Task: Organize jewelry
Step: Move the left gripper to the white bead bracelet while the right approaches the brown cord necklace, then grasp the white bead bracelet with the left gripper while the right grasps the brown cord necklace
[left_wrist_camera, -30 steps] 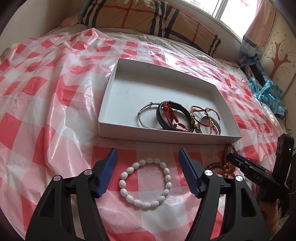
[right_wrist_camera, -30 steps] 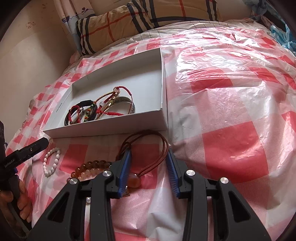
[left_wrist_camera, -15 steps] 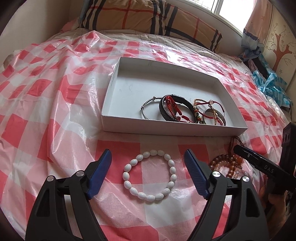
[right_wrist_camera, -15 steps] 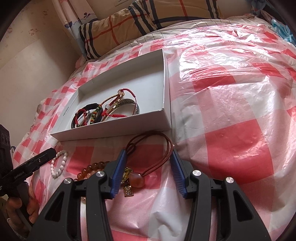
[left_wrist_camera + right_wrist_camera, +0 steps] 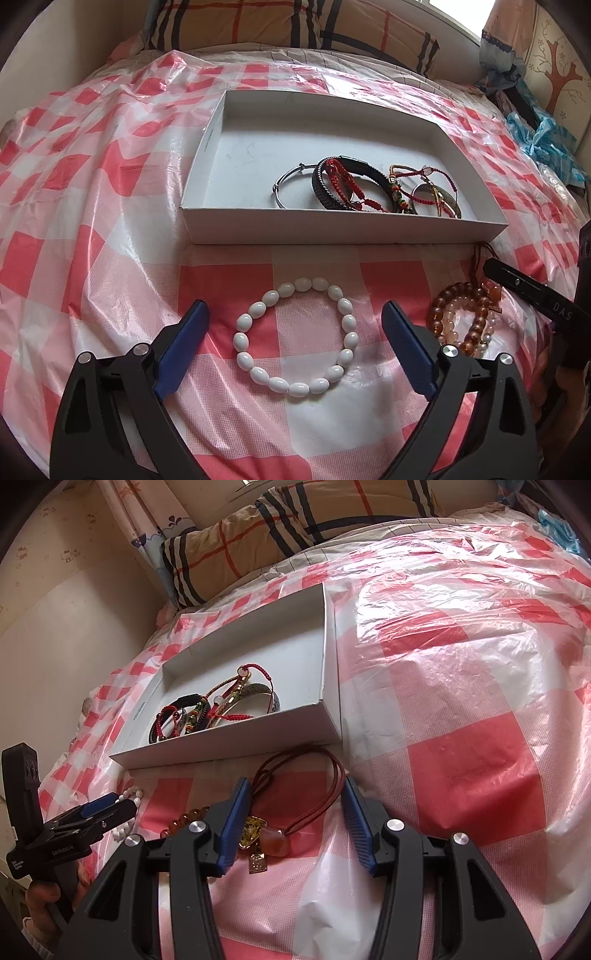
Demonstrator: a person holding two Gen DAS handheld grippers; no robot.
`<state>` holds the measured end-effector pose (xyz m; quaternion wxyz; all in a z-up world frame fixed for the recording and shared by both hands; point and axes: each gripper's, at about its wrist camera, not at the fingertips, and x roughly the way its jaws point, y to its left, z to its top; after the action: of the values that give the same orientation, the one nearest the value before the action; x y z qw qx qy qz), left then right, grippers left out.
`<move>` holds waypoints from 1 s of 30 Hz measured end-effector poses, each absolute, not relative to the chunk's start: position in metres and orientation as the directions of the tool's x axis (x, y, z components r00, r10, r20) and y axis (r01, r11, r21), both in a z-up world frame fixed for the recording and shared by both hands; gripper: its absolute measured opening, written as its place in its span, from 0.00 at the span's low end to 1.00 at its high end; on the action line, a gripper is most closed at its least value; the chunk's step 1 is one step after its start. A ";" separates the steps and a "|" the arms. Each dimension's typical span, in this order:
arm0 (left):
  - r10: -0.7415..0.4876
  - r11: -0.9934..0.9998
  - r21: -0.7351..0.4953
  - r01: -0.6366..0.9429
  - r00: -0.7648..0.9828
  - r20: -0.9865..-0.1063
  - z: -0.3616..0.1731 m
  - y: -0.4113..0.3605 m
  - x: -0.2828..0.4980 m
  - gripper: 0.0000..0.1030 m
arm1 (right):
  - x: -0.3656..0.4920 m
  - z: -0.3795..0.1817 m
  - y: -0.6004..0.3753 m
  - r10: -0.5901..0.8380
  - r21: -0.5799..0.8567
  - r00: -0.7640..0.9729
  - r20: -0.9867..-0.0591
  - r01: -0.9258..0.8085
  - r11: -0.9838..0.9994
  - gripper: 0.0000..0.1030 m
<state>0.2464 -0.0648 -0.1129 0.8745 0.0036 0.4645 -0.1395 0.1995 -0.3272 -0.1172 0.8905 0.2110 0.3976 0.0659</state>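
A white bead bracelet (image 5: 298, 388) lies flat on the checked cover, between the jaws of my left gripper (image 5: 293, 308). Those jaws are opening wide and touch none of its beads. To its right sit amber bead bracelets (image 5: 439, 314), and a black finger (image 5: 517, 282) of my right gripper reaches in above them. My right gripper (image 5: 295, 781) is open around a red cord necklace (image 5: 275, 842) with an orange stone and gold charms; its pads do not press the cord. Beyond both stands a white box (image 5: 332, 232) holding several bracelets (image 5: 332, 184) at its near right.
A red-and-white checked plastic sheet (image 5: 92, 206) covers the bed. A plaid pillow (image 5: 295, 26) lies behind the box, and blue plastic (image 5: 543, 136) lies at the far right. A wall (image 5: 55, 627) runs along the bed's left side. A hand (image 5: 40, 901) holds the left gripper.
The left gripper's jaws have spread much wider around the white bracelet. The right gripper's jaws opened a little around the necklace. Both views tilted slightly; no jewelry moved.
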 end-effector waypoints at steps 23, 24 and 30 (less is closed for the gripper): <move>-0.316 0.942 -0.199 0.269 0.520 -0.794 -0.113 -0.047 0.234 0.34 | 0.183 -0.111 -0.310 0.242 0.362 0.663 -0.709 0.047 0.931 0.13; -0.318 0.942 -0.200 0.270 0.519 -0.794 -0.114 -0.047 0.234 0.34 | 0.183 -0.112 -0.312 0.250 0.374 0.662 -0.707 0.050 0.926 0.15; -0.330 0.938 -0.211 0.276 0.513 -0.792 -0.115 -0.047 0.234 0.32 | 0.184 -0.115 -0.315 0.284 0.411 0.654 -0.702 0.046 0.910 0.22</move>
<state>0.2339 -0.0474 -0.1151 0.8694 -0.0291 0.4615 -0.1742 0.1836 -0.3151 -0.1146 0.8868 0.2009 0.4107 0.0670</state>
